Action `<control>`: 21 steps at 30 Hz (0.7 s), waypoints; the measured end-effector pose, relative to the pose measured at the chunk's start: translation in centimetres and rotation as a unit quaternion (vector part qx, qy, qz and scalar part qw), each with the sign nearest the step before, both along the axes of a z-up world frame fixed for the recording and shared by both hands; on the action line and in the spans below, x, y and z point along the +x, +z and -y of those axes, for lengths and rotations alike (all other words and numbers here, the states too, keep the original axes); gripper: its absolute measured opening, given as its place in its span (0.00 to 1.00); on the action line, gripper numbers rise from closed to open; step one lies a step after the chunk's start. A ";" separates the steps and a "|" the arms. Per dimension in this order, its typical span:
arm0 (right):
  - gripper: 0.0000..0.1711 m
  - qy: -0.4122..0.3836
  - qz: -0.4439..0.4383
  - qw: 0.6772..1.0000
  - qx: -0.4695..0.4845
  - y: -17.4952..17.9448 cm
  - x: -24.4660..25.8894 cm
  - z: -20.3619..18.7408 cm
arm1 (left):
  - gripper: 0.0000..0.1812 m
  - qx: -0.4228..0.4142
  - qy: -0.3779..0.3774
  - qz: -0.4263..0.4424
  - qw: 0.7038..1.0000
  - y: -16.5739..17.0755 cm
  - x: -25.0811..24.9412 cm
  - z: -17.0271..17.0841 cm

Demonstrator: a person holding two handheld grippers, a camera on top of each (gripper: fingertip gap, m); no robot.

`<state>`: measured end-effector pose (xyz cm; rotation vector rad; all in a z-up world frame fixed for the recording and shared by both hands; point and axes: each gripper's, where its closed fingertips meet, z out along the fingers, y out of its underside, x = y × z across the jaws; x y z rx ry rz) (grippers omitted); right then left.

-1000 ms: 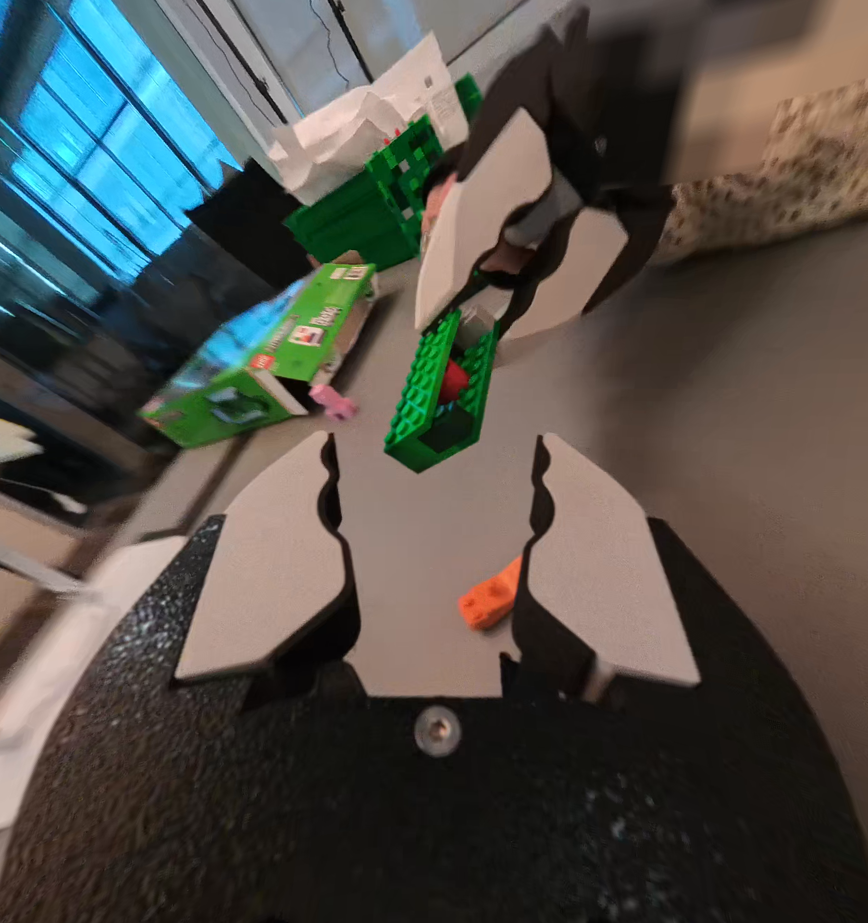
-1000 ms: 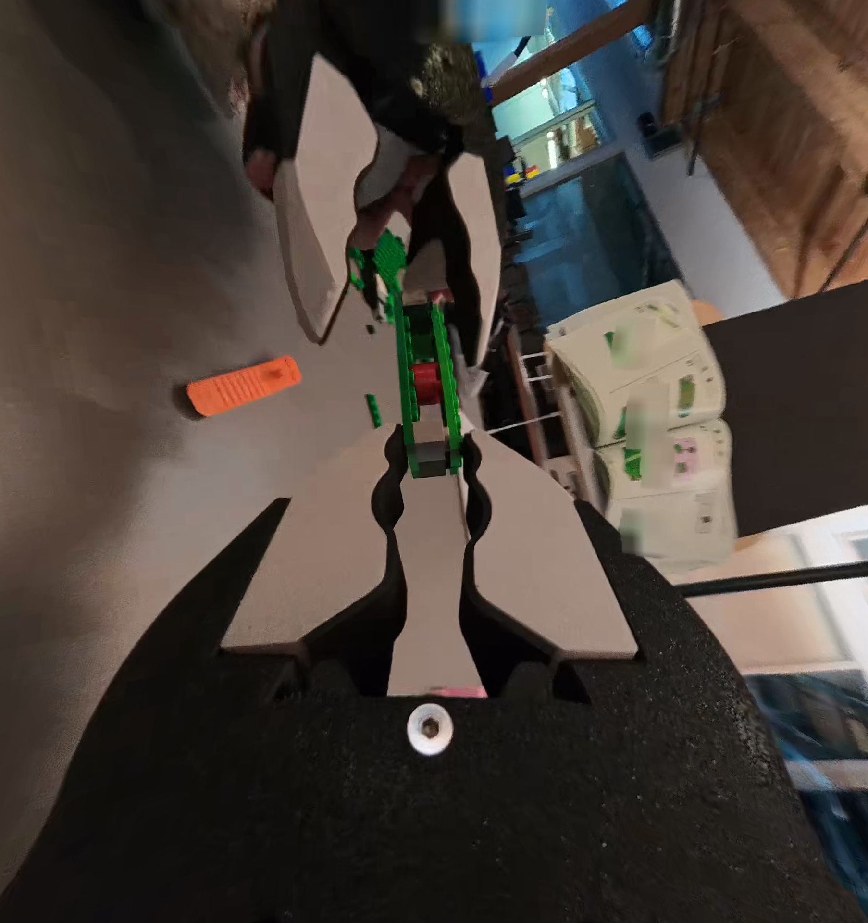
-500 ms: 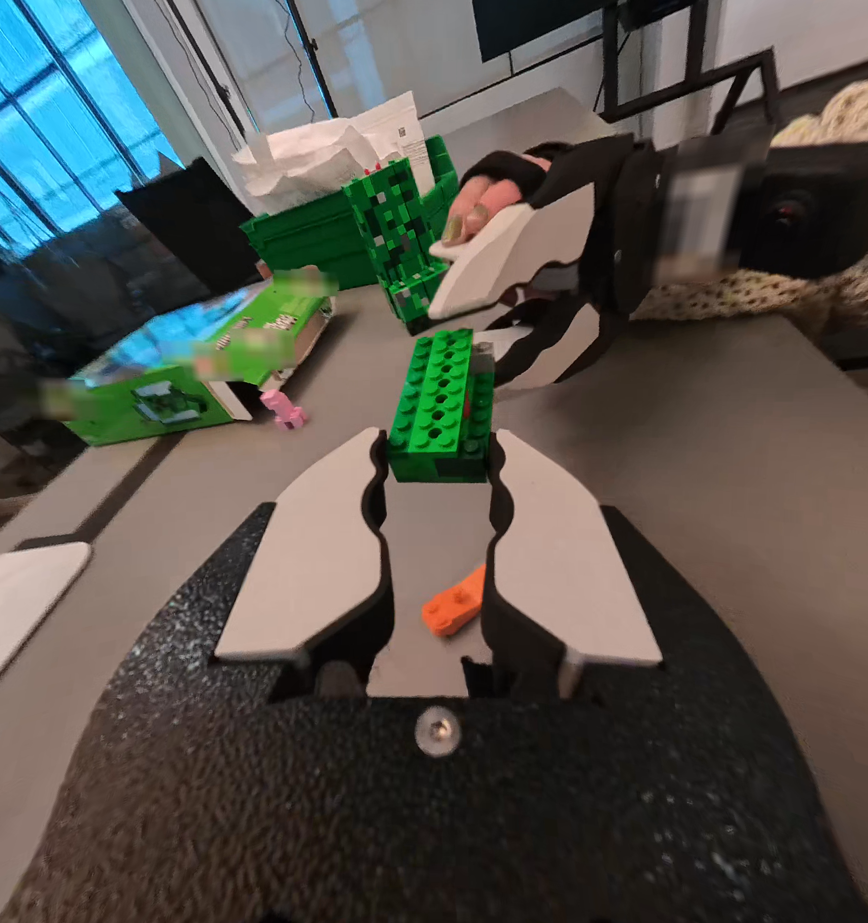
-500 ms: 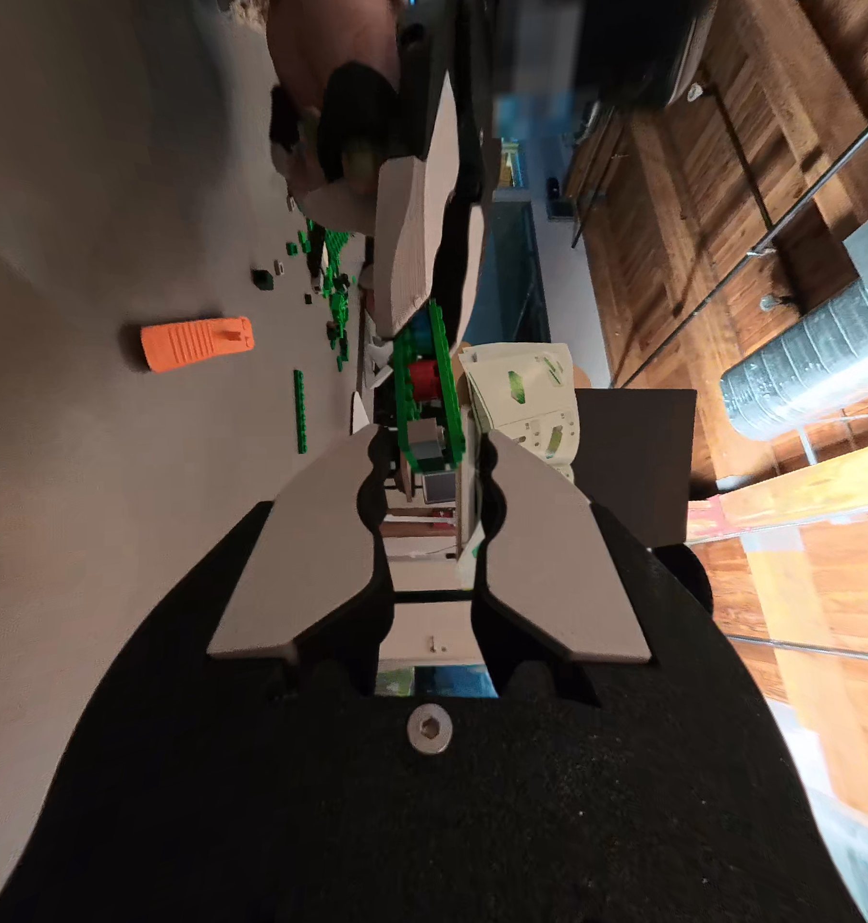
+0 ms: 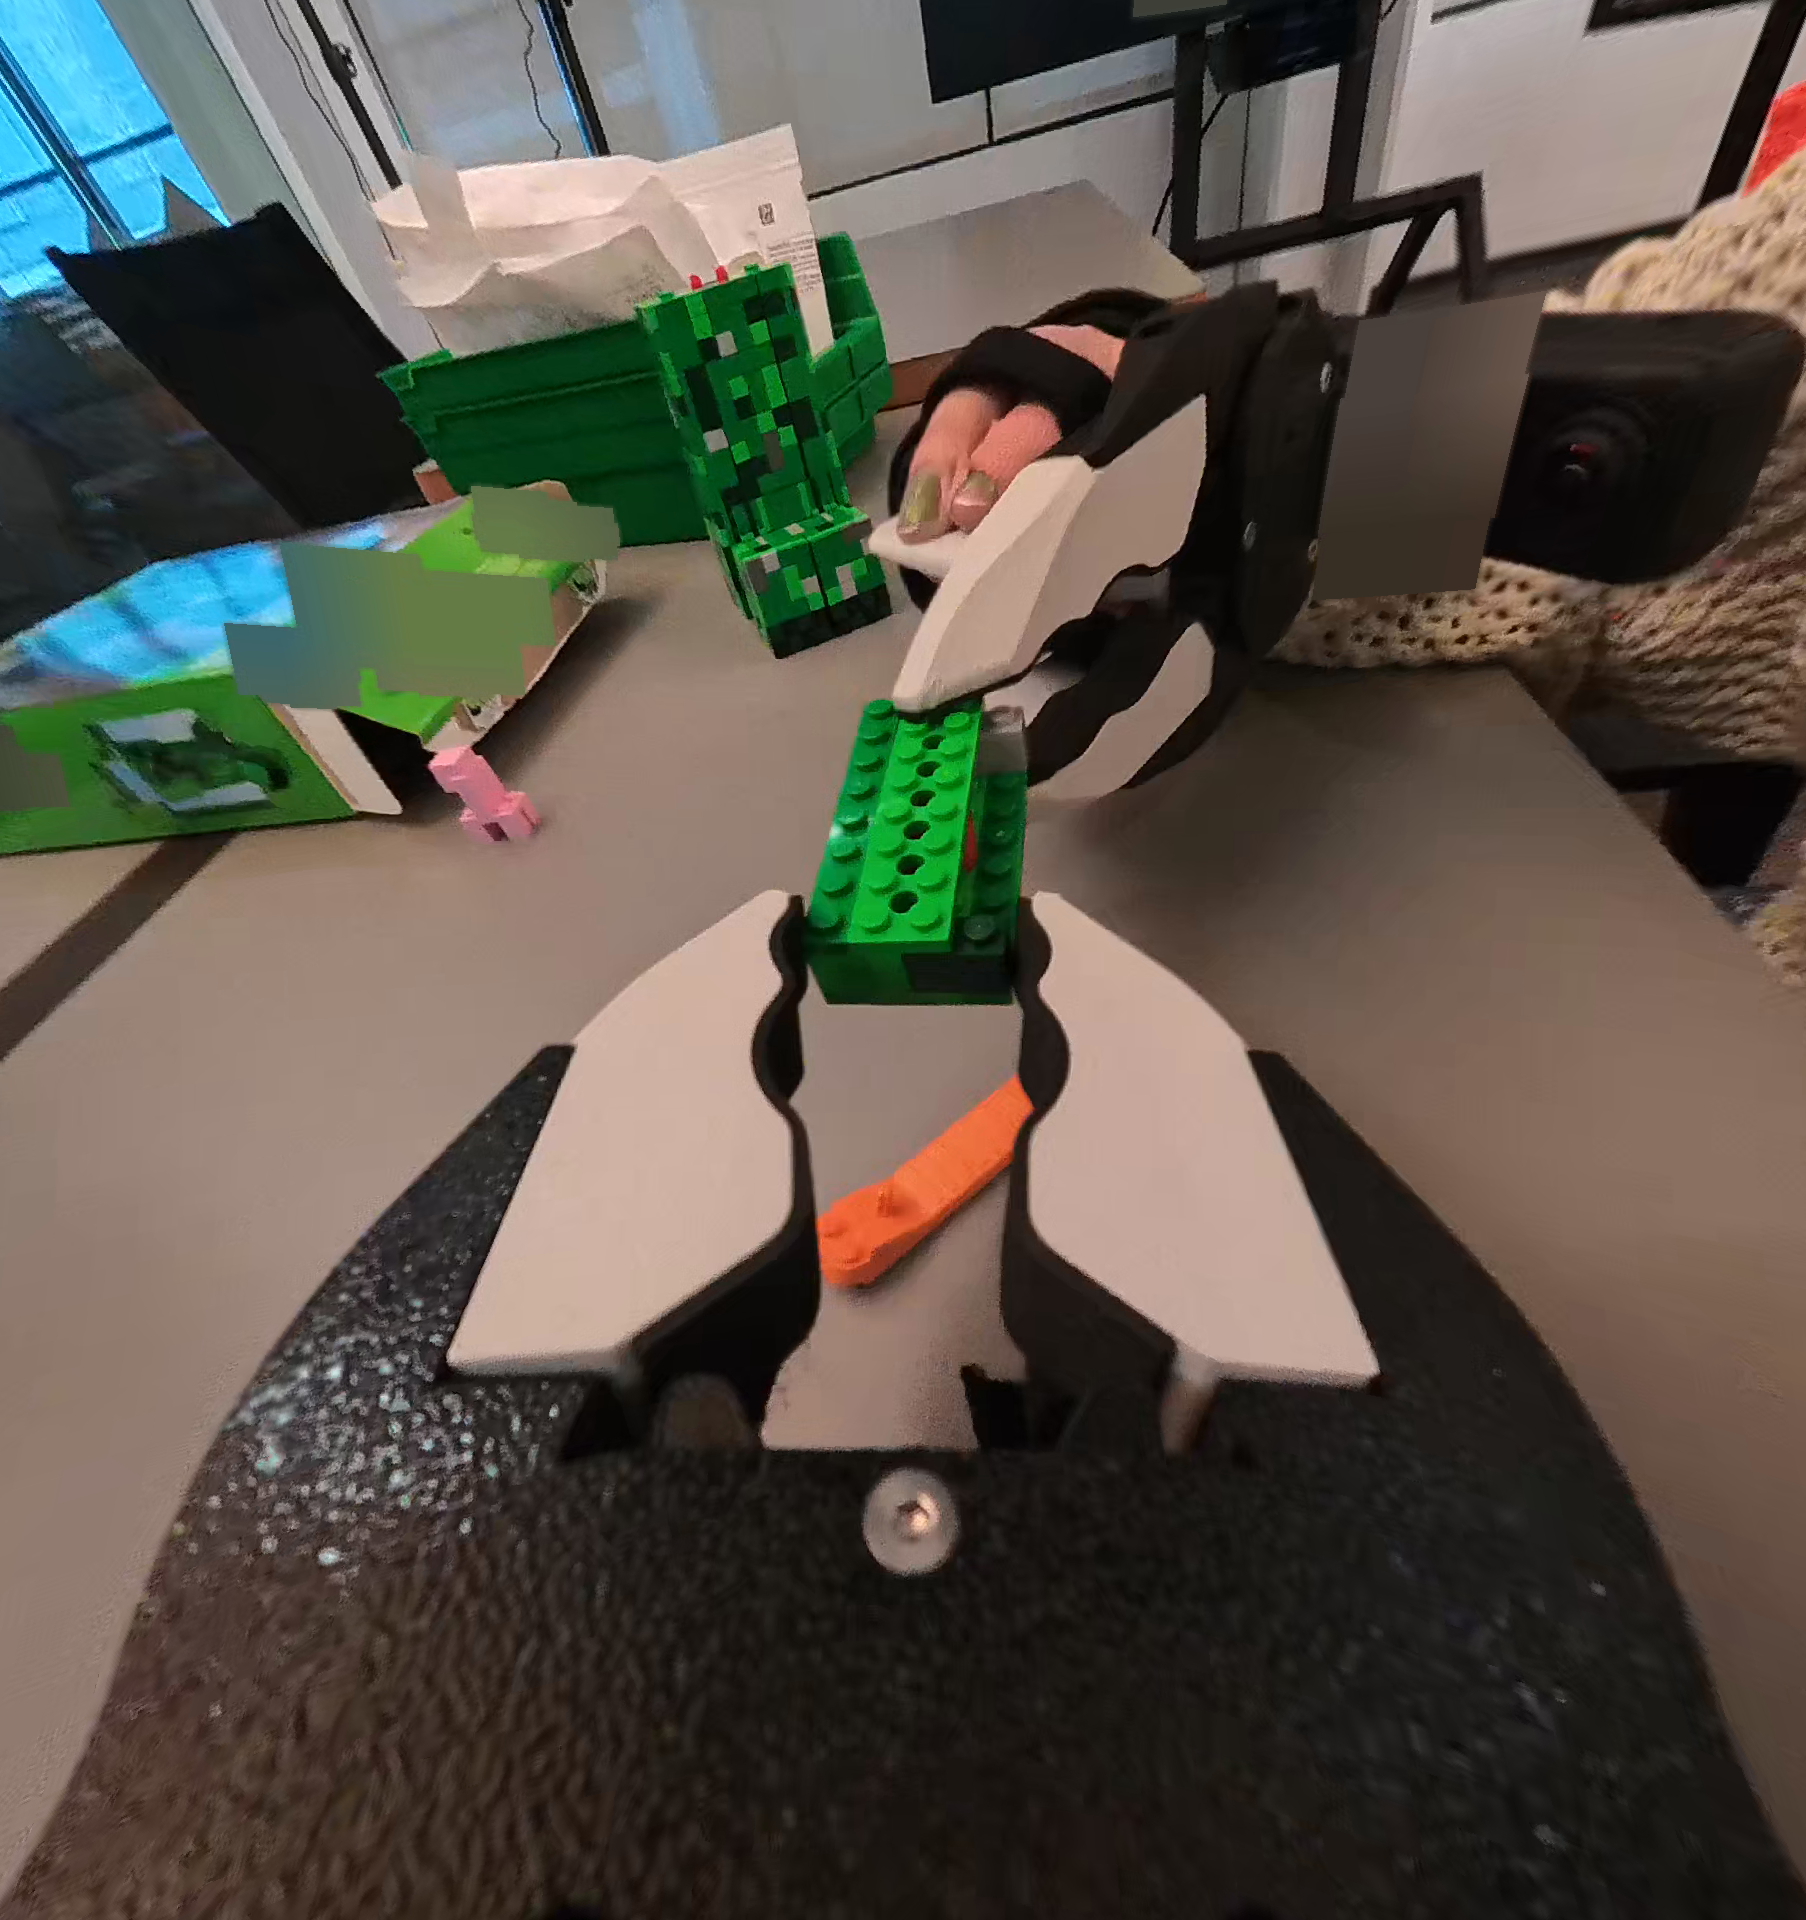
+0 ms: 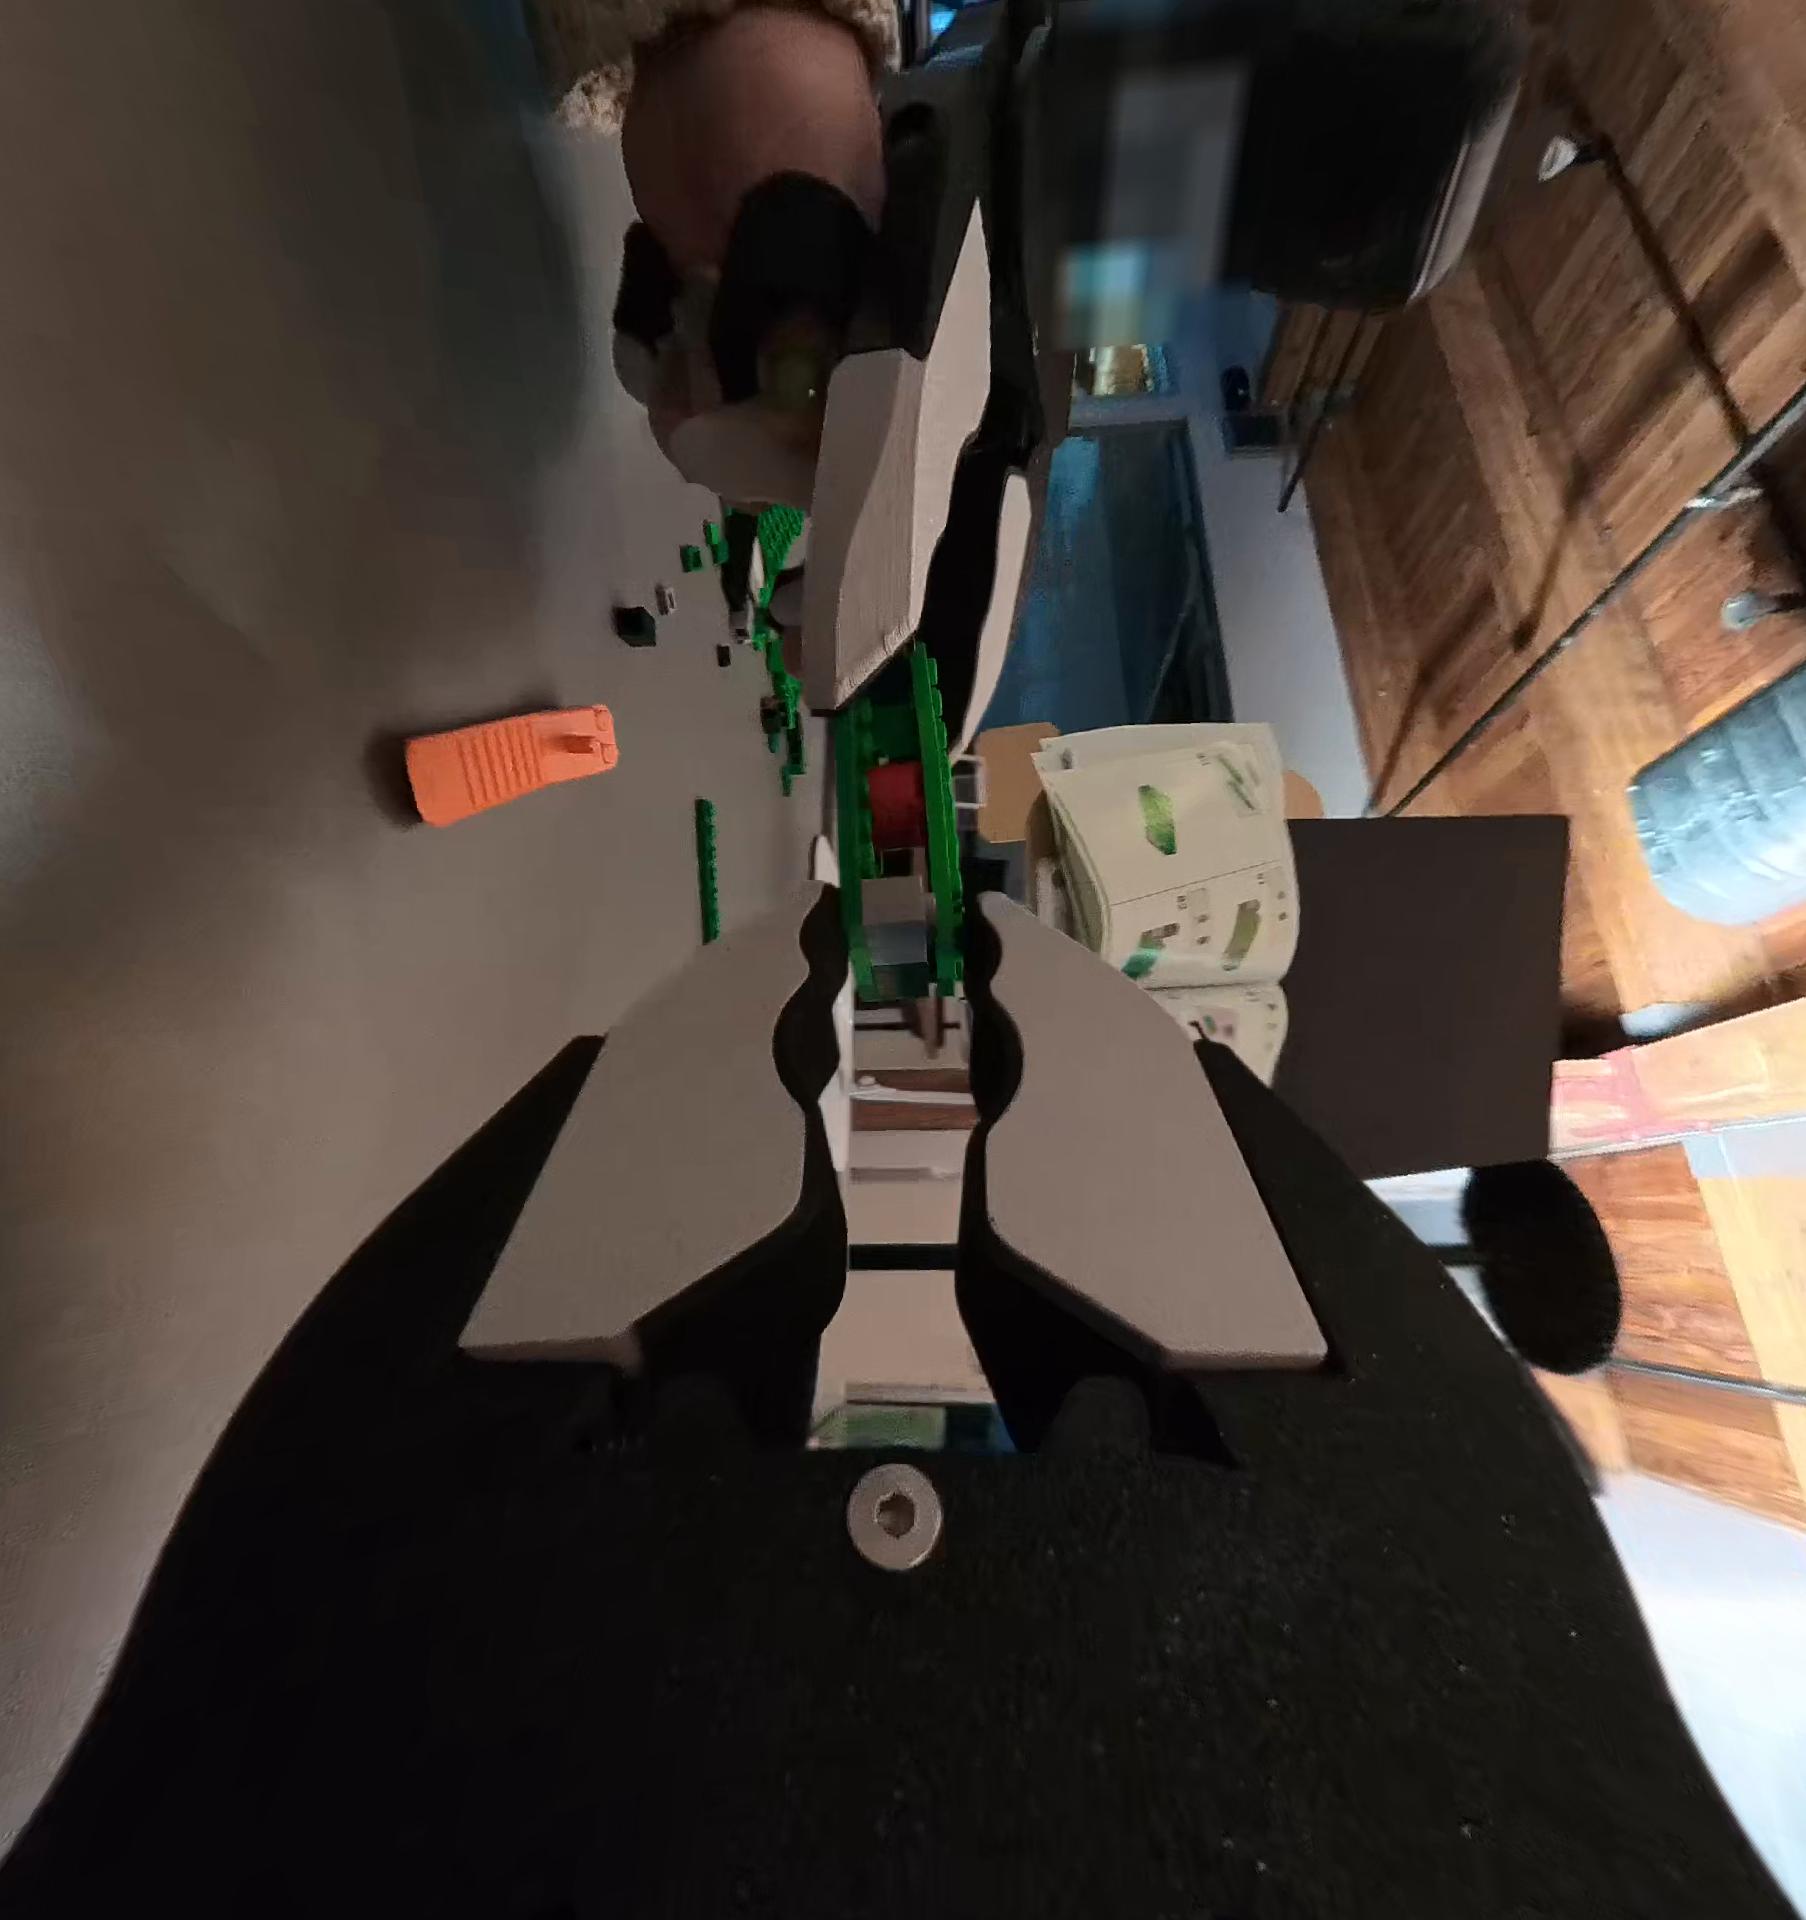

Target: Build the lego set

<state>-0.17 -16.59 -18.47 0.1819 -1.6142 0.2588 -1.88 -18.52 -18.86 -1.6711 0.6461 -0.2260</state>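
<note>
A green lego block assembly (image 5: 909,862) with a red part and grey bricks inside (image 6: 897,831) is held above the grey table (image 5: 1346,987) between both grippers. My left gripper (image 5: 907,935) is shut on its near end. My right gripper (image 6: 901,904) is turned on its side and shut on the other end. In the left wrist view the right gripper (image 5: 992,717) has one finger across the block's top. In the right wrist view the left gripper (image 6: 914,665) faces me. An orange brick separator (image 5: 920,1184) lies on the table under the left fingers and also shows in the right wrist view (image 6: 509,764).
A built green pixel figure (image 5: 764,457) stands at the back beside a green bin (image 5: 546,416) holding white paper. A green set box (image 5: 203,717) and a small pink figure (image 5: 483,800) lie left. Loose green pieces (image 6: 709,868) and an open instruction booklet (image 6: 1169,852) lie beyond.
My left gripper was open and apart from the block; it moved in and shut on the near end. The block turned level with its studs up. The right gripper kept its hold.
</note>
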 end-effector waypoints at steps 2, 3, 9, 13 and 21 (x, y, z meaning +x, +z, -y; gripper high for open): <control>0.12 -0.006 0.017 1.000 -0.015 0.1 -0.1 -0.1 | 0.21 -0.009 -0.004 0.023 1.000 0.0 0.0 0.0; 0.12 -0.009 0.020 1.000 -0.017 0.1 -0.1 -0.1 | 0.21 -0.011 -0.006 0.031 0.999 0.1 -0.1 0.0; 0.12 -0.023 0.053 0.998 -0.023 -0.1 -0.2 0.0 | 0.21 -0.032 -0.018 0.060 0.998 -0.2 0.0 0.1; 0.13 -0.003 0.073 0.992 -0.103 0.6 -0.3 0.4 | 0.21 -0.045 -0.037 0.112 0.992 0.2 0.0 0.3; 0.21 0.069 0.141 0.960 -0.233 2.0 0.5 2.5 | 0.21 -0.107 -0.127 0.241 0.956 0.7 1.0 1.6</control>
